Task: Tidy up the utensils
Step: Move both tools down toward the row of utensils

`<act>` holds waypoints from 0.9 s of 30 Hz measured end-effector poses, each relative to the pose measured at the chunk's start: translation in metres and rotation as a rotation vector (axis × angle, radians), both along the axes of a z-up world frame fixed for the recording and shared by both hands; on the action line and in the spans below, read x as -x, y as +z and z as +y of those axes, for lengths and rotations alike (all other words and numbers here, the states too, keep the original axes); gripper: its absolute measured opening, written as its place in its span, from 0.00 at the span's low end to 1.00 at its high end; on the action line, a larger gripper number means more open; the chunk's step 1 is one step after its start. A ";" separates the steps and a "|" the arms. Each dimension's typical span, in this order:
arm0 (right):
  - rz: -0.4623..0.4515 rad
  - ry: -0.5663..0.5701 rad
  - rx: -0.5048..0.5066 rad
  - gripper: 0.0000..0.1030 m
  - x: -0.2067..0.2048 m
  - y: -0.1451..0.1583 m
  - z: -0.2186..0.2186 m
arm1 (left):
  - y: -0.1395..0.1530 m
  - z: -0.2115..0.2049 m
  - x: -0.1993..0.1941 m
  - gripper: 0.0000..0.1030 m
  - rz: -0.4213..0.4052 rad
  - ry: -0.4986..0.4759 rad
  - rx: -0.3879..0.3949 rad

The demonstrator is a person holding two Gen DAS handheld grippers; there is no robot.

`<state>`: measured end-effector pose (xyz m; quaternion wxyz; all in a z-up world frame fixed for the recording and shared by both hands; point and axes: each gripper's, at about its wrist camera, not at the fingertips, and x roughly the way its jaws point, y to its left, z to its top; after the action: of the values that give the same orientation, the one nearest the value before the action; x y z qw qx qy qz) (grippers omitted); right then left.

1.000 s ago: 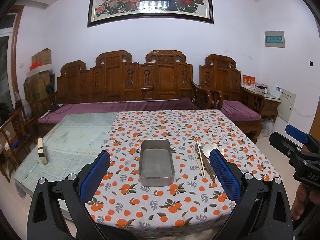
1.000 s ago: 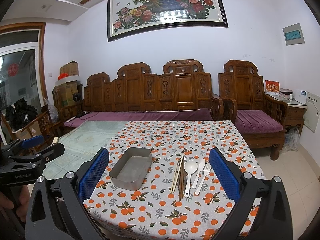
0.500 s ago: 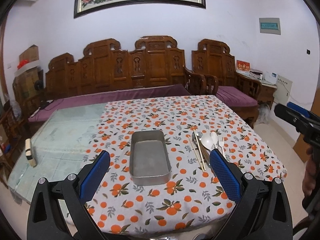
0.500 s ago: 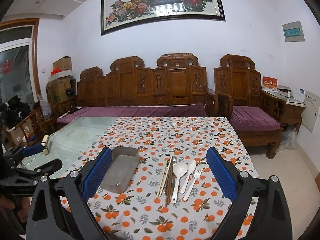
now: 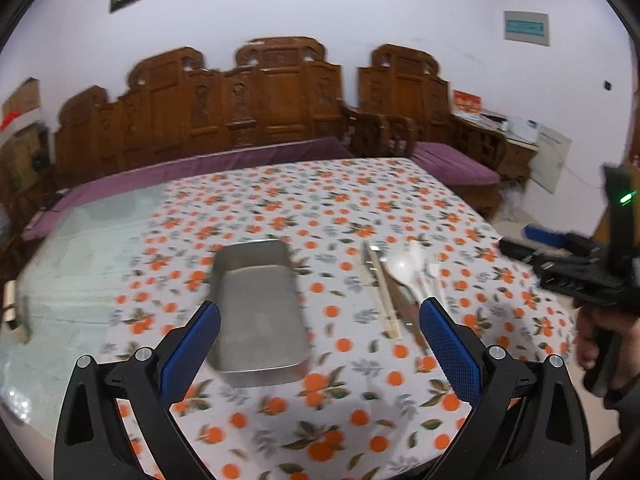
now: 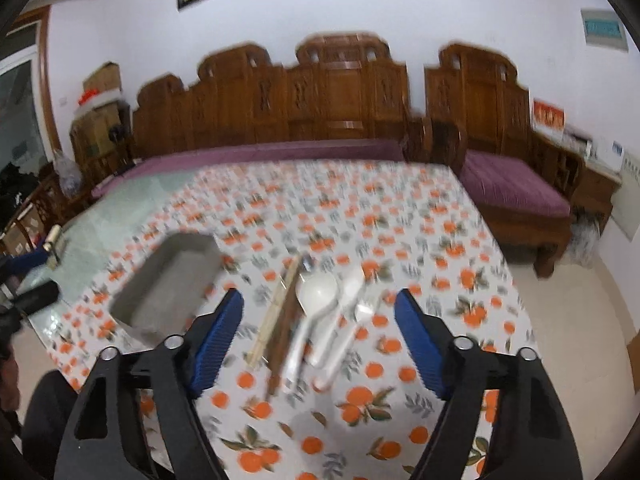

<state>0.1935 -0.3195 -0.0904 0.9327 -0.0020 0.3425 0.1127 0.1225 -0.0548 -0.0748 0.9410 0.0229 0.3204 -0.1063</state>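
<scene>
While the left gripper (image 5: 320, 332) hangs over the near edge of the table (image 5: 80, 264), its blue pads (image 5: 450, 342) stand wide apart with nothing held. In the left view a gray metal tin (image 5: 258, 308) sits on the orange-print cloth (image 5: 320, 420), and its near end lies between the pads, closer to the pad at 9 o'clock. The tin looks empty. At 3 o'clock from the tin lie the utensils: pale and dark chopsticks (image 5: 384, 300), then a white spoon (image 5: 400, 268), all blurry. Far at 3 o'clock the right gripper (image 5: 520, 246) shows, held by a hand (image 5: 600, 332).

In the right view the right gripper (image 6: 320, 334) points down at the utensils. Its jaws have just been closing, but they are still apart and press on nothing. The chopsticks (image 6: 280, 312), the spoon (image 6: 316, 294), a second white spoon (image 6: 350, 292) and a white fork (image 6: 360, 320) lie side by side on the cloth (image 6: 360, 400), seen in the gap between the pads (image 6: 218, 338). The tin (image 6: 168, 288) sits at 9 o'clock from them, close by but apart. At the far 9 o'clock edge a bit of the left gripper (image 6: 32, 298) shows. A wooden bench (image 6: 280, 104) stands at 12 o'clock behind the table.
</scene>
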 end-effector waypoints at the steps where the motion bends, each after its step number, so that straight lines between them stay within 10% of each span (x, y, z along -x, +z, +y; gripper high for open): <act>1: 0.025 -0.010 0.001 0.72 -0.004 -0.011 -0.006 | -0.005 -0.007 -0.005 0.94 0.014 -0.020 0.005; 11: 0.113 0.021 -0.035 0.57 -0.019 -0.060 -0.017 | -0.053 -0.054 -0.047 0.92 0.107 -0.113 -0.052; 27: 0.187 0.058 -0.073 0.44 -0.031 -0.086 -0.010 | -0.133 -0.094 -0.135 0.38 0.258 -0.231 -0.002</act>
<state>0.2244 -0.3298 -0.1763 0.8925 0.0323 0.4234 0.1519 0.2577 -0.1487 -0.2082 0.8736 0.0466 0.4338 -0.2154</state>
